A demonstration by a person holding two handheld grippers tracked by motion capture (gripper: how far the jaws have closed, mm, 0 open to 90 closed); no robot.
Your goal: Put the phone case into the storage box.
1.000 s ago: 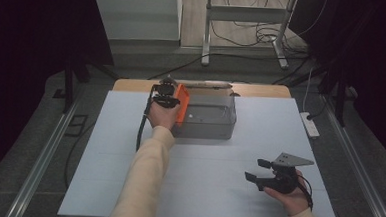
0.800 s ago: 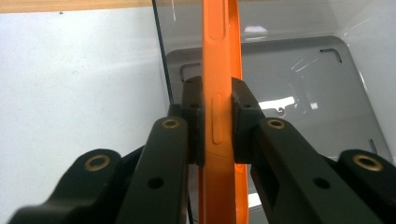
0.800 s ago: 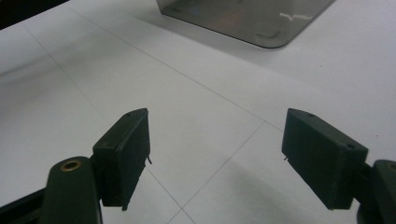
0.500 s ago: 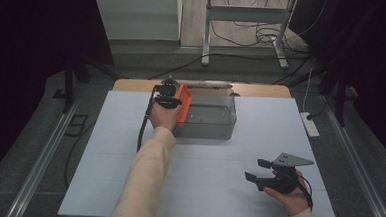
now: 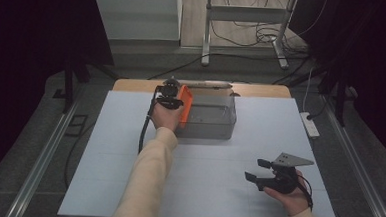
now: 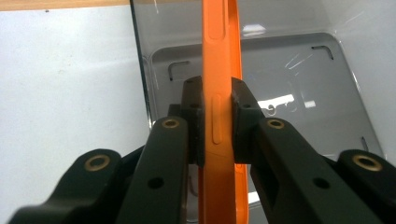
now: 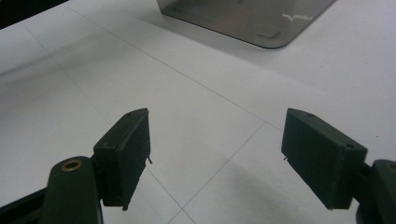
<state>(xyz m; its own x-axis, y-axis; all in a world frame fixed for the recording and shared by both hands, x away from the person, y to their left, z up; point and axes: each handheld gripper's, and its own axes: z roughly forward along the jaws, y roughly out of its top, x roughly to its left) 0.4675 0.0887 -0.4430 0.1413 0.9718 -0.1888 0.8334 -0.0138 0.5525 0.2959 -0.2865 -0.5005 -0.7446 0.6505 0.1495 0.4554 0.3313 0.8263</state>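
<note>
A flat orange lid [image 5: 184,105] stands on edge at the left end of a clear grey plastic box [image 5: 208,122] at the back of the table. My left gripper [image 5: 177,103] is shut on this orange lid [image 6: 219,93], its two black pads [image 6: 194,116] pressed on either face, with the box's floor [image 6: 289,74] below. Near the front right, my right gripper [image 5: 255,170] rests just above the white table, open, with nothing between its jaws. Its own view has the open gripper [image 7: 217,156] facing a corner of the box [image 7: 247,18].
The white table top [image 5: 104,149] spans most of the scene, with a wooden strip [image 5: 132,84] along its far edge. A black cable [image 5: 144,128] trails from the left gripper. A white power strip [image 5: 310,124] lies off the table's right side.
</note>
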